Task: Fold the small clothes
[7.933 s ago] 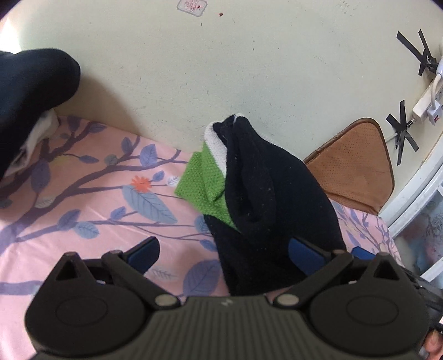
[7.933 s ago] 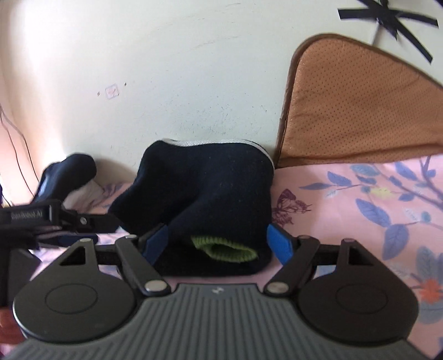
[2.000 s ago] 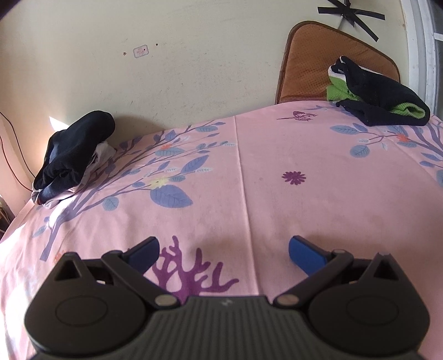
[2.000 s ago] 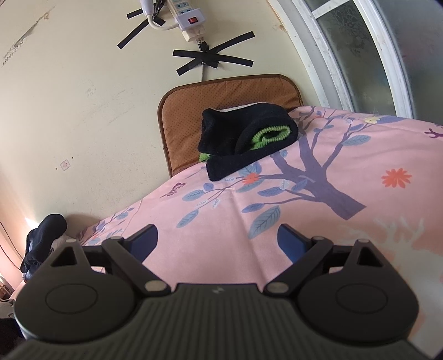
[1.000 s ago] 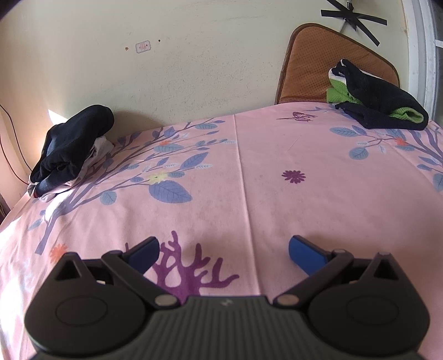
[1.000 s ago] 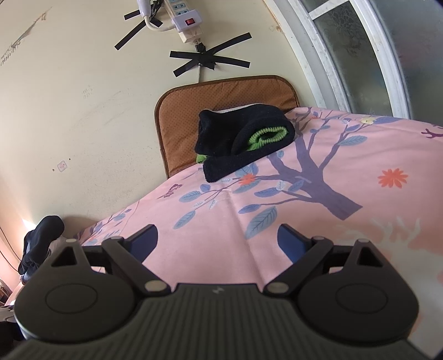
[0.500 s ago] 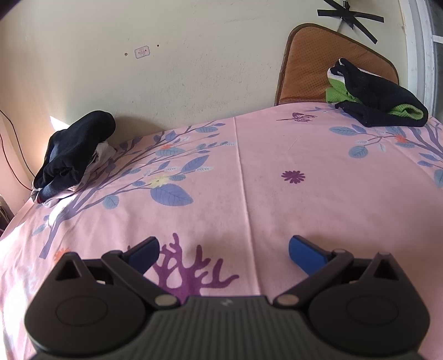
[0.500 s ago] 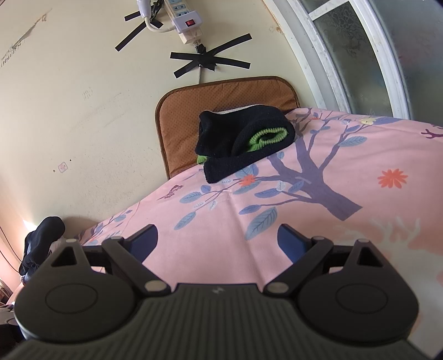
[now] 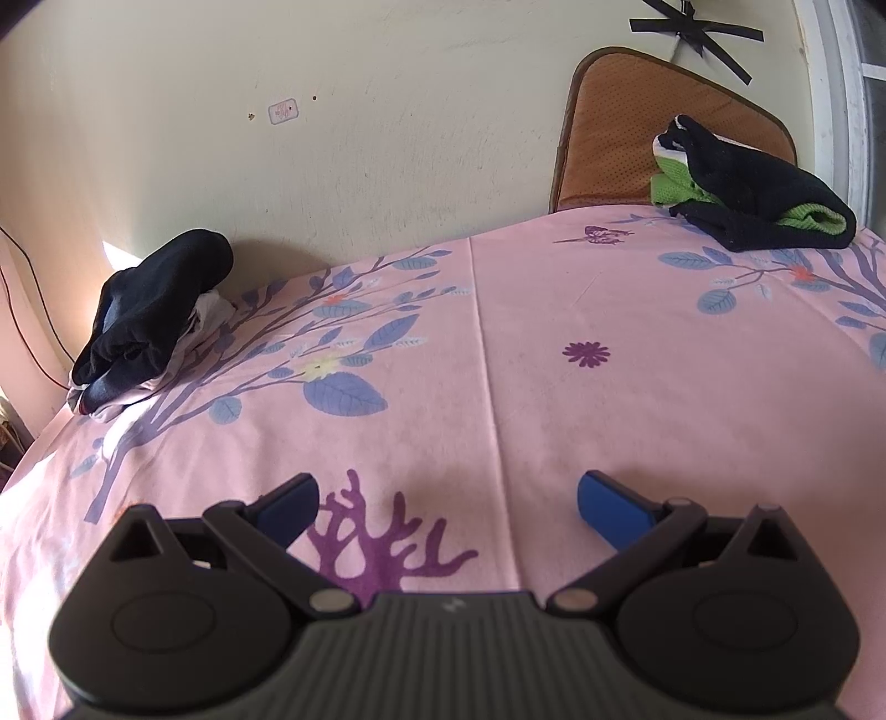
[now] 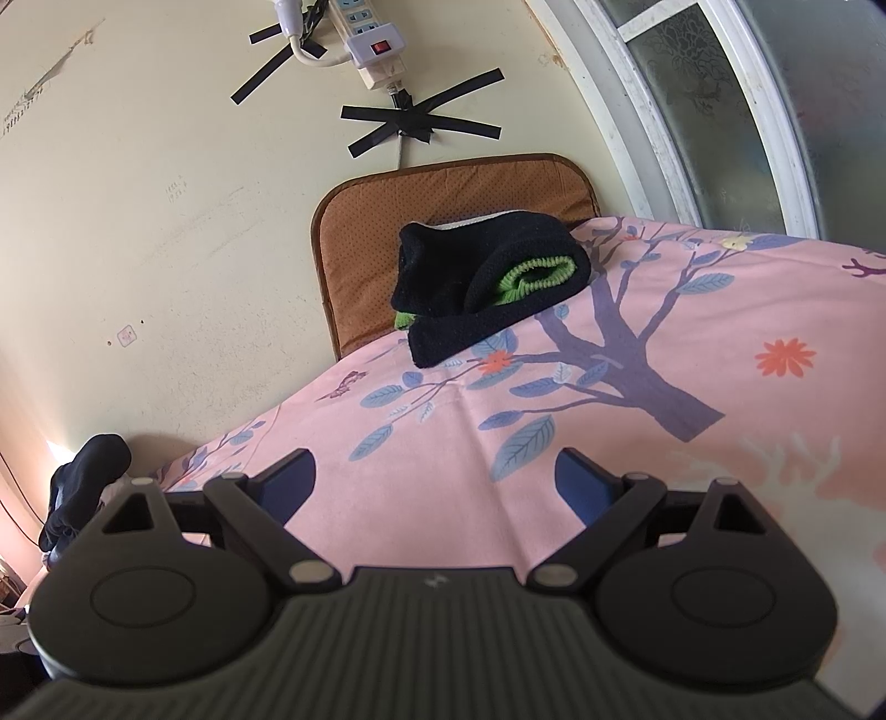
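A folded black and green garment [image 9: 747, 191] lies at the far right of the pink flowered sheet, against a brown cushion; it also shows in the right wrist view [image 10: 487, 282]. A crumpled pile of black and white clothes [image 9: 149, 321] lies at the far left by the wall, seen small in the right wrist view [image 10: 83, 476]. My left gripper [image 9: 446, 507] is open and empty, low over the sheet's near part. My right gripper [image 10: 434, 482] is open and empty, well short of the folded garment.
The pink sheet [image 9: 554, 387] covers the whole surface. A brown cushion [image 10: 376, 232] leans on the cream wall. A power strip [image 10: 371, 47] is taped on the wall above it. A window frame [image 10: 692, 111] stands at the right. The sheet's left edge drops off near the pile.
Since 7.9 s ago both grippers have drawn back from the folded black and green garment, which now lies far off. Over the last second both views have only shifted slightly.
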